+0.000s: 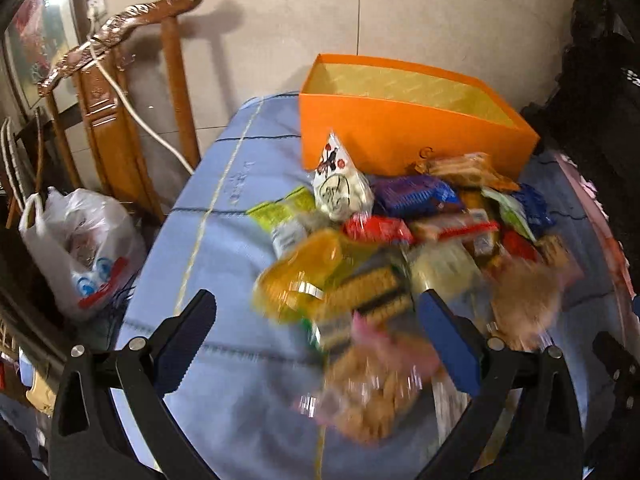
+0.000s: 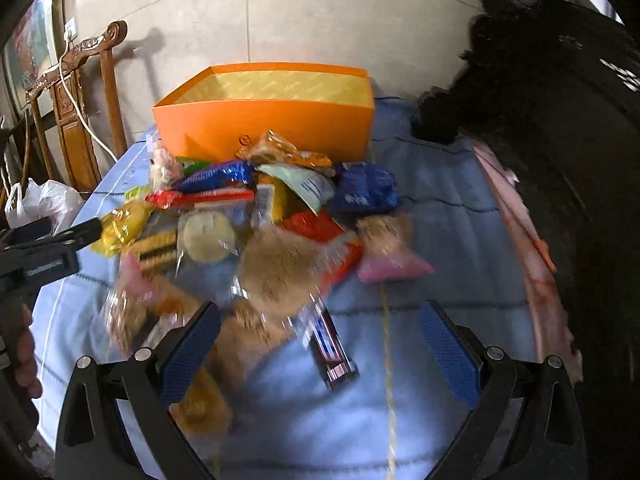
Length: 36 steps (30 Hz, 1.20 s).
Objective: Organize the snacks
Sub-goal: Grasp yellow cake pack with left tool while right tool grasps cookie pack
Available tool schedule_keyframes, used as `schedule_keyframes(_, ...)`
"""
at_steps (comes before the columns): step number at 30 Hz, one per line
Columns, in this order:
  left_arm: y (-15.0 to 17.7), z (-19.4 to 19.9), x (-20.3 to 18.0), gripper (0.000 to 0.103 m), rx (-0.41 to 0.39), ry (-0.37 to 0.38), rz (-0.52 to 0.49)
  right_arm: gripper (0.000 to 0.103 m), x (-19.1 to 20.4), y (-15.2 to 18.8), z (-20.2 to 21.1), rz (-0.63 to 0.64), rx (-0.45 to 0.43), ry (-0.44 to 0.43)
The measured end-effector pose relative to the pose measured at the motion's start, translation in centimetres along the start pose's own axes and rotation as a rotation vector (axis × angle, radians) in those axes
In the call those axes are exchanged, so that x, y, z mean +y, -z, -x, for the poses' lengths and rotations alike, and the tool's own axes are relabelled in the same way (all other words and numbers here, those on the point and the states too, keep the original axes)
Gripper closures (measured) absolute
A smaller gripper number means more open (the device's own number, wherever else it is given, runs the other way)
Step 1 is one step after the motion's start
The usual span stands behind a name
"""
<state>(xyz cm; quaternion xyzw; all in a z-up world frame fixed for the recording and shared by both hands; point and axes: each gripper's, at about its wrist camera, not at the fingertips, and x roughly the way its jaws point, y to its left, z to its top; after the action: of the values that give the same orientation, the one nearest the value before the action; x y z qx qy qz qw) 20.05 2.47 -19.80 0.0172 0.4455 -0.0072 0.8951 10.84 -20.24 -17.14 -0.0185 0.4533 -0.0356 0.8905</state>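
Note:
A pile of snack packets (image 1: 400,236) (image 2: 256,216) lies on a blue cloth in front of an empty orange box (image 1: 400,136) (image 2: 264,120). On top are a white pouch (image 1: 340,188), a purple biscuit pack (image 1: 416,196), a yellow bag (image 1: 300,272) and a blue pack (image 2: 366,190). My left gripper (image 1: 318,328) is open, low over the near side of the pile, with blurred packets between its fingers. My right gripper (image 2: 320,334) is open above a dark wrapped bar (image 2: 330,352) and brown packets. The left gripper (image 2: 52,240) also shows at the right wrist view's left edge.
A carved wooden chair (image 1: 120,112) with a white cable stands left of the table. A white plastic bag (image 1: 80,248) sits on the floor below it. A tiled wall is behind the box. A pink cloth (image 2: 524,248) and dark furniture (image 2: 560,120) border the right side.

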Motion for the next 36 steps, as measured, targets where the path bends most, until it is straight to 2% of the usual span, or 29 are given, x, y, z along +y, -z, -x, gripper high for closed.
schedule_keyframes(5,-1.6,-4.8,-0.5,0.004,0.044,0.011,-0.003,0.004,1.7,-1.4,-3.9,0.013,0.05,0.02)
schedule_keyframes(13,-1.7,-9.3,-0.9,0.004,0.079,0.026,-0.032,0.004,4.0,-2.3,-8.4,0.022,0.08,0.008)
schedule_keyframes(18,-1.6,-11.6,-1.2,0.004,0.086,-0.006,-0.056,0.003,5.4,-2.8,-10.9,0.048,0.103,0.068)
schedule_keyframes(19,-1.5,-11.9,-1.2,0.004,0.083,-0.02,-0.064,0.006,5.5,-2.8,-11.1,0.057,0.106,0.085)
schedule_keyframes(20,-1.4,-12.2,-1.2,0.004,0.077,-0.03,-0.069,0.016,5.6,-2.7,-11.4,0.068,0.12,0.111)
schedule_keyframes(21,-1.2,-12.2,-1.0,0.004,0.072,-0.029,-0.068,0.022,5.6,-2.6,-11.5,0.075,0.127,0.131)
schedule_keyframes(22,-1.0,-12.2,-0.8,0.018,0.063,-0.026,-0.067,0.026,5.4,-2.4,-11.4,0.071,0.126,0.139)
schedule_keyframes(23,-0.9,-12.5,-0.7,0.038,0.071,-0.047,-0.076,0.029,5.1,-2.3,-11.3,0.055,0.125,0.121)
schedule_keyframes(25,-0.6,-12.5,-0.5,0.045,0.059,-0.073,-0.101,0.031,4.7,-2.2,-11.0,0.046,0.123,0.089)
schedule_keyframes(28,-0.1,-12.1,-0.2,0.049,0.045,-0.06,-0.113,0.034,4.6,-2.1,-10.7,0.069,0.123,0.073)
schedule_keyframes(30,0.1,-11.5,0.5,0.051,0.038,-0.021,-0.078,0.038,4.2,-2.0,-10.2,0.057,0.109,0.054)
schedule_keyframes(31,0.1,-11.2,0.8,0.053,0.035,0.0,-0.059,0.041,4.0,-2.0,-10.0,0.06,0.102,0.051)
schedule_keyframes(33,0.2,-10.8,1.5,0.053,0.044,0.037,-0.028,0.057,3.7,-2.1,-9.2,0.054,0.076,0.033)
schedule_keyframes(36,0.4,-10.1,2.4,0.054,0.037,0.073,-0.003,0.061,3.2,-2.0,-8.3,0.034,0.068,0.005)
